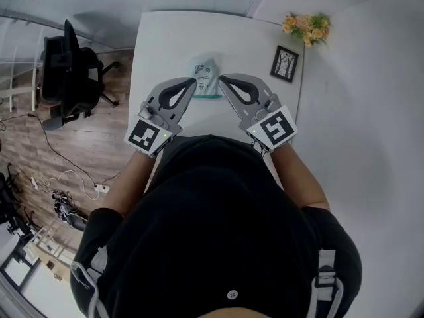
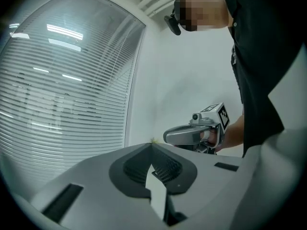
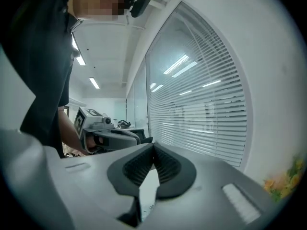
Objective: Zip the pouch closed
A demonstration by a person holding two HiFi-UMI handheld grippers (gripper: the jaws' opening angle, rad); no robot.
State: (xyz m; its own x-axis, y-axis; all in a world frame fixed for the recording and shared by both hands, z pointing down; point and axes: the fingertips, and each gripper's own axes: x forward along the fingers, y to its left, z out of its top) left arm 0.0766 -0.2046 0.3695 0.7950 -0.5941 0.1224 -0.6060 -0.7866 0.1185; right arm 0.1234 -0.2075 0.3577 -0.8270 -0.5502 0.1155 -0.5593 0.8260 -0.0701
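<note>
A small pale pouch with dark print lies on the white table, and a green zip strip runs along its near edge. Both grippers are held up above it with their tips close together over the pouch. My left gripper is shut, its ribbed pads meeting with nothing seen between them. My right gripper is shut the same way. In the right gripper view, a pale printed surface shows through the gap under the pads. Each gripper view shows the other gripper opposite.
A black-framed picture and a bunch of orange flowers stand at the table's far right corner. A black office chair is on the wooden floor to the left. Window blinds fill the background.
</note>
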